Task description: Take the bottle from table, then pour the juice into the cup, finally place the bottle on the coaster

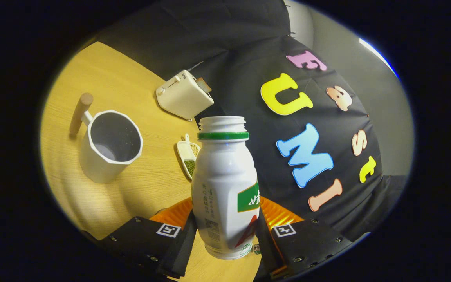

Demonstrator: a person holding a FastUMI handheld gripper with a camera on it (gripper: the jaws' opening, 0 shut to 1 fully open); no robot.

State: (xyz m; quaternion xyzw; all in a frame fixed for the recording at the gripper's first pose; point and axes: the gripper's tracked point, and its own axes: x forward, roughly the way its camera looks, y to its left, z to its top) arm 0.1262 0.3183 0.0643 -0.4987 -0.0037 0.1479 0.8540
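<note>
Hand-held gripper point(225, 235) clamped on uncapped bottle point(225, 188) lifted above counter point(131, 188), cup point(110, 147) off to the left; tipping before reaching it likely spills juice.

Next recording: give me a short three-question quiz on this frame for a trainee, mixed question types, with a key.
1. True or false: the tool has both fingers pressed on the white bottle.
2. Multiple choice: the bottle's mouth is (A) sealed with a green cap, (B) uncapped, with a green ring below the thread, (C) covered by a hand.
3. Short answer: what lies on the table between the bottle and the white cup?

Key
1. True; the bottle sits between the fingers, lifted off the table.
2. B.
3. A small white scoop holding green beans. The cup looks empty, and a white toaster stands beyond it.
</note>
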